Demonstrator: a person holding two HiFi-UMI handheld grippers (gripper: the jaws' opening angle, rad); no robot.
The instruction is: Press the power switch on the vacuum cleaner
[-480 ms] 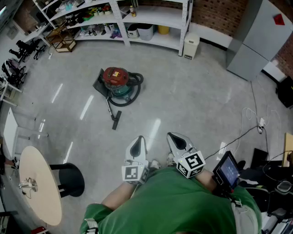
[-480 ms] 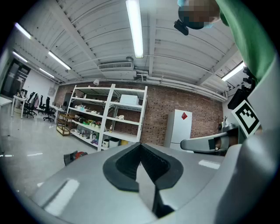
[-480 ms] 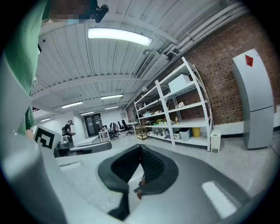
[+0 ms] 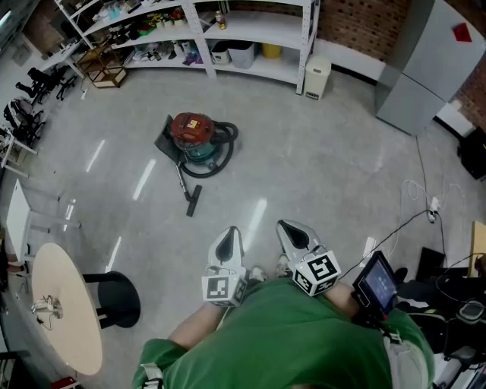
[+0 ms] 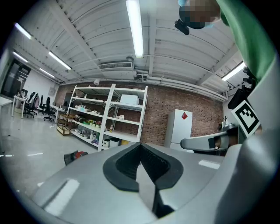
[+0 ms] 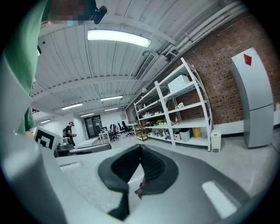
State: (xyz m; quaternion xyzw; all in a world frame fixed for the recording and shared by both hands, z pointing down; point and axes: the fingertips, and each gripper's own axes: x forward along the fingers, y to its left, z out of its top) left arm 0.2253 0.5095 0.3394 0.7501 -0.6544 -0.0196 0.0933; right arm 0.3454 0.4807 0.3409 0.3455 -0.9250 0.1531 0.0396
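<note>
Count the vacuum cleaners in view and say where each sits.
1. The vacuum cleaner, red-topped, stands on the floor upper left in the head view, short of the white shelving, its floor nozzle lying nearer the camera. More could be hidden out of frame.

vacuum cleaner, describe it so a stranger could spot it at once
Find the long white shelving against the brick wall, then the open grey floor before it. The vacuum cleaner stands there alone: a squat canister, red top, green body, black hose looping round it.
</note>
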